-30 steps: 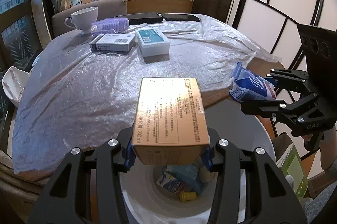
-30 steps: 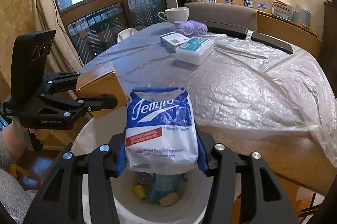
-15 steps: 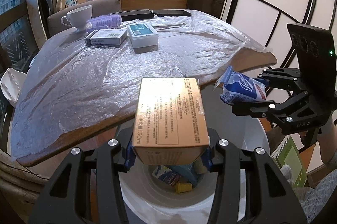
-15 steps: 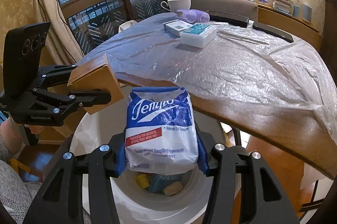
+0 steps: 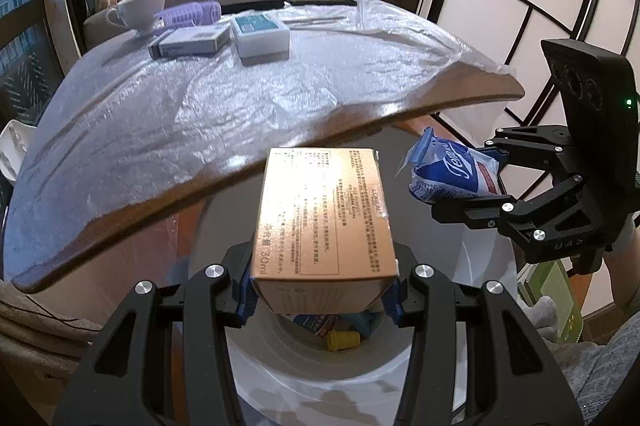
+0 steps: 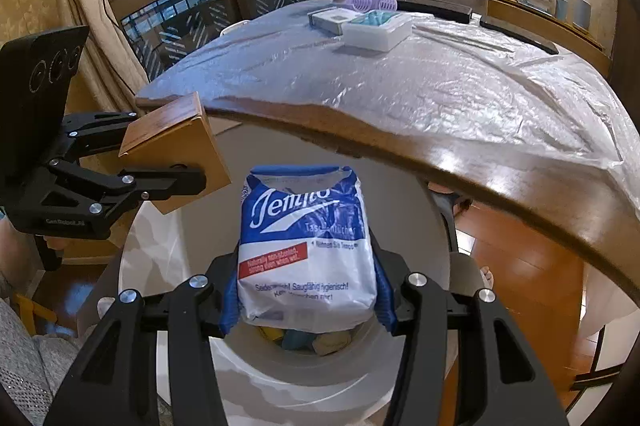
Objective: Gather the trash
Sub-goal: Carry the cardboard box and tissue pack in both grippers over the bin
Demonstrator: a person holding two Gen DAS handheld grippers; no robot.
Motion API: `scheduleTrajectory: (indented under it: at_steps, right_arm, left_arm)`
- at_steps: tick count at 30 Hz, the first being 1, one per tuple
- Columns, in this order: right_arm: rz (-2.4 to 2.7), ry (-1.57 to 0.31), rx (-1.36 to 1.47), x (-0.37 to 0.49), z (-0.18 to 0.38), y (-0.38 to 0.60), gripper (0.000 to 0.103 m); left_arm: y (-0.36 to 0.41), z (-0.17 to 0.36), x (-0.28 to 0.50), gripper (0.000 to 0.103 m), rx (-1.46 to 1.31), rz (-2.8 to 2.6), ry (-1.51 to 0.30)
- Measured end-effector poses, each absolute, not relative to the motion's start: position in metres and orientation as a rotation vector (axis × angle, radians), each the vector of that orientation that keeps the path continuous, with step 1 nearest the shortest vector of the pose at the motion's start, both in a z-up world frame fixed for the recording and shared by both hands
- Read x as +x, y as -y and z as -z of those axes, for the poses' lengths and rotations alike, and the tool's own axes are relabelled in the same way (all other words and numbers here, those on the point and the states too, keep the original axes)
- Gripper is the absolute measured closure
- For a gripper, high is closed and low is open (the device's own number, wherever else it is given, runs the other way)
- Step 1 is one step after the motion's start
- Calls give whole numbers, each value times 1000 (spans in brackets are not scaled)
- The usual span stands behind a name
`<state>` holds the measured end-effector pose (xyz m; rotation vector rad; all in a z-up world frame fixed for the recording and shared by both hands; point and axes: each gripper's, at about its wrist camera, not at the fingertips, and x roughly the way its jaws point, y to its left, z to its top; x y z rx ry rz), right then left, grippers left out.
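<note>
My left gripper (image 5: 320, 300) is shut on a gold cardboard box (image 5: 324, 218) and holds it over the open white bin (image 5: 312, 374). My right gripper (image 6: 306, 302) is shut on a blue and white tissue pack (image 6: 306, 250) and holds it over the same bin (image 6: 304, 374). In the left wrist view the right gripper (image 5: 460, 185) with the tissue pack (image 5: 452, 173) is at the right. In the right wrist view the left gripper (image 6: 180, 161) with the box (image 6: 176, 149) is at the left. Several pieces of trash lie in the bin.
The table edge (image 5: 240, 181) covered in clear plastic film overhangs just beyond the bin. On the far side of the table are a white cup (image 5: 140, 11), purple rollers (image 5: 188, 13), a flat box (image 5: 190, 41) and a white container (image 5: 262, 35). A green book (image 5: 554, 290) stands at the right.
Both grippers have sunk lower with their loads, down below the level of the table top and closer to the bin opening. Both stay shut.
</note>
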<state>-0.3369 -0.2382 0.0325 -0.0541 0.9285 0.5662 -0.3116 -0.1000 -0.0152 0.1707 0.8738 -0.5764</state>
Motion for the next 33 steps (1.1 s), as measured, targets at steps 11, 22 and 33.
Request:
scheduleTrajectory:
  at_steps: [11, 22, 33]
  right_arm:
    - [-565, -953, -80, -338, -20, 231, 52]
    - [-555, -987, -98, -335, -7, 225, 52]
    - [-552, -1007, -114, -332, 3, 220, 52]
  left_arm:
    - [101, 38, -311, 54, 179, 564, -928]
    - [102, 54, -309, 54, 191, 555, -969]
    - [104, 64, -306, 54, 206, 545, -1004]
